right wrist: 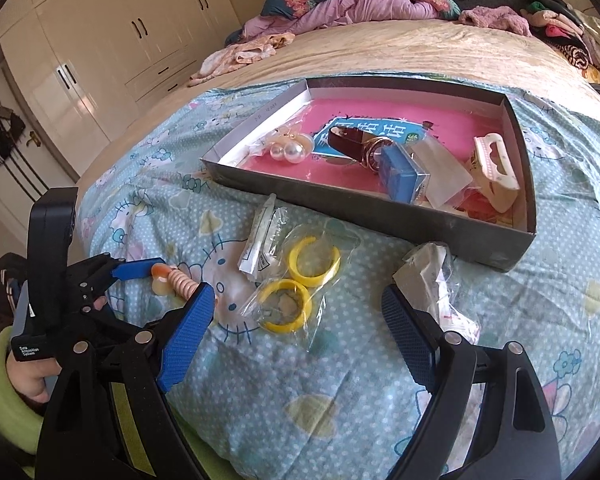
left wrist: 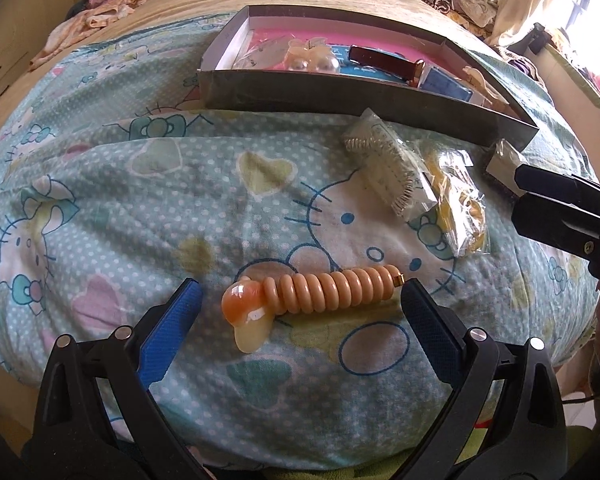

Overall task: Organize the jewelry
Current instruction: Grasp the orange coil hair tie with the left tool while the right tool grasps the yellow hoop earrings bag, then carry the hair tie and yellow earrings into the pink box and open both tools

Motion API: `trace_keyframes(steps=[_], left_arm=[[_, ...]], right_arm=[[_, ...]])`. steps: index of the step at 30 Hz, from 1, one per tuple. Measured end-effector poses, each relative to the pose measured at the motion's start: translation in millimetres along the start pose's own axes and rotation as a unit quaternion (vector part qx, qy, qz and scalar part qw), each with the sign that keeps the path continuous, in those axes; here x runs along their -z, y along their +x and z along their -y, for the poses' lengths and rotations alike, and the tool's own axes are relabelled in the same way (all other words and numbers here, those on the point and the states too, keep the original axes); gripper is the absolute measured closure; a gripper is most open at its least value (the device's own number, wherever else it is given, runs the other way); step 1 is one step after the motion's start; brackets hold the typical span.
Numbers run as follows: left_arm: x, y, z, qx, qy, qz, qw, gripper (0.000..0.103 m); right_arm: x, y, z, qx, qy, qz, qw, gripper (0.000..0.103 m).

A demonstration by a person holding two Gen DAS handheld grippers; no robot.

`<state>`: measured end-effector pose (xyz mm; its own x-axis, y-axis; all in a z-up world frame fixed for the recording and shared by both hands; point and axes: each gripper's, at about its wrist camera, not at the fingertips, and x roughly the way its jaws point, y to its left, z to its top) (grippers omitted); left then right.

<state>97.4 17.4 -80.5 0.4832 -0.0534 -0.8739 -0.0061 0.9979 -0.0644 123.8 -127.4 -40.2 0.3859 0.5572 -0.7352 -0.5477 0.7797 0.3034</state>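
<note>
Left wrist view: left gripper (left wrist: 300, 300) spread wide, low centre, straddling one coiled bracelet (left wrist: 324, 294) without touching. One box (left wrist: 340, 94) at top; three packets to the right.

Right wrist view: right gripper (right wrist: 298, 312) released, empty, around one bag (right wrist: 296, 292) with two yellow hoops. Two pearls (right wrist: 286, 152) in the box's left end.

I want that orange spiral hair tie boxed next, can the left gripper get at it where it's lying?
Probably yes. The left gripper is open, its blue fingers on either side of the orange spiral hair tie, which lies alone on the quilt with nothing covering it.
</note>
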Motion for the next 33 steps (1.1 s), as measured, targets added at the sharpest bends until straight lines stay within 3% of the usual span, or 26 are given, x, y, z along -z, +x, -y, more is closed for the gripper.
trace_keyframes(steps=[5,7,13,15,21,33], left_arm=[[-1,0,-5,0.011,-0.006,0.004,0.9999,0.010],[-1,0,-9,0.017,-0.012,0.008,0.9998,0.012],[-1,-3,-17,0.028,-0.028,0.017,0.9991,0.031],[-1,-5,-20,0.034,-0.036,0.021,0.9986,0.036],[0,-12,-20,0.049,-0.034,0.034,0.9976,0.039],[-3,-40,-8,0.052,-0.010,0.072,0.9960,0.039]], right_arm=[[-4,17,-4,0.005,-0.012,-0.020,1.000,0.019],[-5,25,-5,0.008,-0.015,-0.030,0.999,0.024],[-6,45,-1,0.017,-0.012,-0.055,0.998,0.035],[-6,48,-4,0.025,-0.028,-0.051,0.998,0.041],[-1,48,-5,0.040,-0.060,-0.043,0.996,0.065],[4,5,0,0.021,-0.047,-0.001,0.999,0.068]])
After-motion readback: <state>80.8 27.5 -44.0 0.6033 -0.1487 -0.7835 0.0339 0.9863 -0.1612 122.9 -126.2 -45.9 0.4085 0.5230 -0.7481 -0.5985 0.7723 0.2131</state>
